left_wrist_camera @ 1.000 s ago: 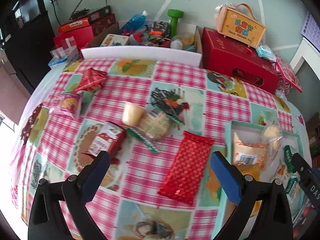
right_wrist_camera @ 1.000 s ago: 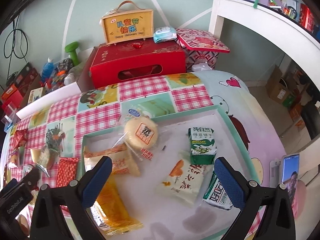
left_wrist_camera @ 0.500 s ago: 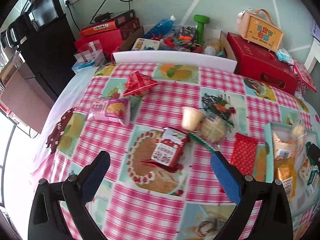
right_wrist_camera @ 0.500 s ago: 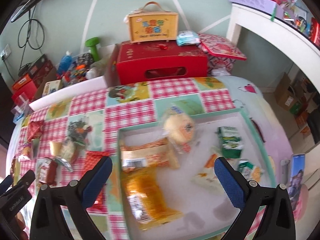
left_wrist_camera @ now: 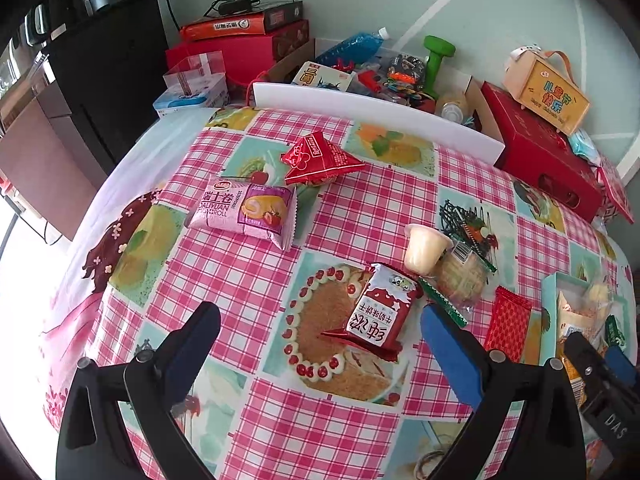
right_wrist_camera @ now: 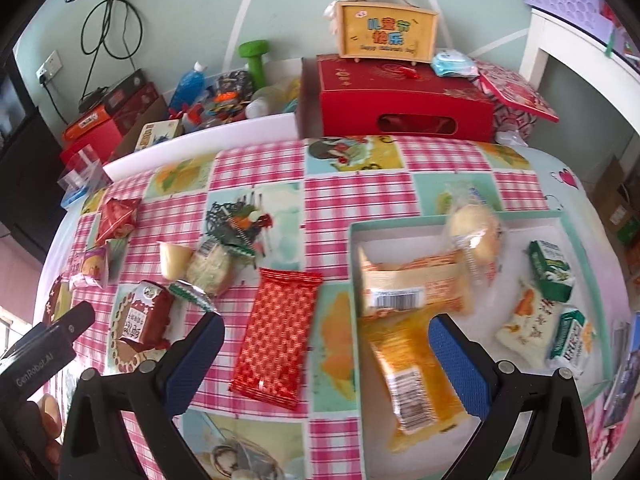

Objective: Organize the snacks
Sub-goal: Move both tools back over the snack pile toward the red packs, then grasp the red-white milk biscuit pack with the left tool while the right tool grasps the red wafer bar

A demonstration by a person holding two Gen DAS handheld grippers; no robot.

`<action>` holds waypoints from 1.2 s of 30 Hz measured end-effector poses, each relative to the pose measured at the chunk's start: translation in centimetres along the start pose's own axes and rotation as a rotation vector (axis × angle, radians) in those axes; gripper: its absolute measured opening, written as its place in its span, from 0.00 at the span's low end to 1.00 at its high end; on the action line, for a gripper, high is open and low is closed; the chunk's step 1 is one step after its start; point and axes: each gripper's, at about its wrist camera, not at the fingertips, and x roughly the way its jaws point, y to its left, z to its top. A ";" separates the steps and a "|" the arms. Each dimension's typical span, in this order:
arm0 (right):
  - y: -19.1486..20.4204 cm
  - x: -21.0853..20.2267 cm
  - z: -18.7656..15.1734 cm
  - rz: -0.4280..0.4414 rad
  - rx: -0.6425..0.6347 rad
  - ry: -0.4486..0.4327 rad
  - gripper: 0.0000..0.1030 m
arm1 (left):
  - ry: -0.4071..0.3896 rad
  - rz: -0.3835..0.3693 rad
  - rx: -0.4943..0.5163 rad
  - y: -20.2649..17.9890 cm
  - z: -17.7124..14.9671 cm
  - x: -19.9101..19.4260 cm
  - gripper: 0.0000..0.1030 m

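Loose snacks lie on the checked tablecloth: a red biscuit pack (left_wrist_camera: pixel 378 314) (right_wrist_camera: pixel 145 318), a pink Swiss-roll pack (left_wrist_camera: pixel 244 210), a red triangular pack (left_wrist_camera: pixel 318 158), a jelly cup (left_wrist_camera: pixel 424 248) (right_wrist_camera: pixel 173 259), a round cake in clear wrap (left_wrist_camera: pixel 460 282) (right_wrist_camera: pixel 210 268) and a flat red wafer pack (right_wrist_camera: pixel 278 326) (left_wrist_camera: pixel 508 322). My left gripper (left_wrist_camera: pixel 320 338) hangs open over the biscuit pack. My right gripper (right_wrist_camera: pixel 326 340) is open, one finger over the tablecloth, the other over the teal tray (right_wrist_camera: pixel 558 216), which holds several packs including an orange one (right_wrist_camera: pixel 416 376).
A big red box (right_wrist_camera: pixel 404 102) with a yellow carry case (right_wrist_camera: pixel 386 32) on top stands behind the table. A low white board (left_wrist_camera: pixel 376 114) edges the far side, with toys, a green dumbbell (left_wrist_camera: pixel 438 60) and boxes beyond. A black cabinet (left_wrist_camera: pixel 108 64) stands at left.
Both grippers have swung left. The left view now takes in the pink and triangular packs and centres on the biscuit pack. The right view has shifted from the tray toward the wafer pack.
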 end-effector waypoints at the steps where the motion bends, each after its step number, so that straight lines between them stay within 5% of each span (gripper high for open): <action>1: 0.2 0.2 0.0 0.008 -0.005 0.003 1.00 | 0.000 -0.010 0.001 0.0 0.1 0.1 0.97; 18: 4.0 5.8 -2.5 0.040 -0.090 0.091 0.89 | 0.067 -0.109 0.039 -1.8 0.5 5.1 0.96; 27: 3.4 8.0 -2.9 -0.016 -0.052 0.136 0.79 | 0.084 -0.157 0.089 -3.0 0.2 7.1 0.80; 36: 4.1 8.5 -2.5 -0.060 -0.051 0.118 0.68 | 0.087 -0.166 0.127 -3.5 -0.3 8.2 0.48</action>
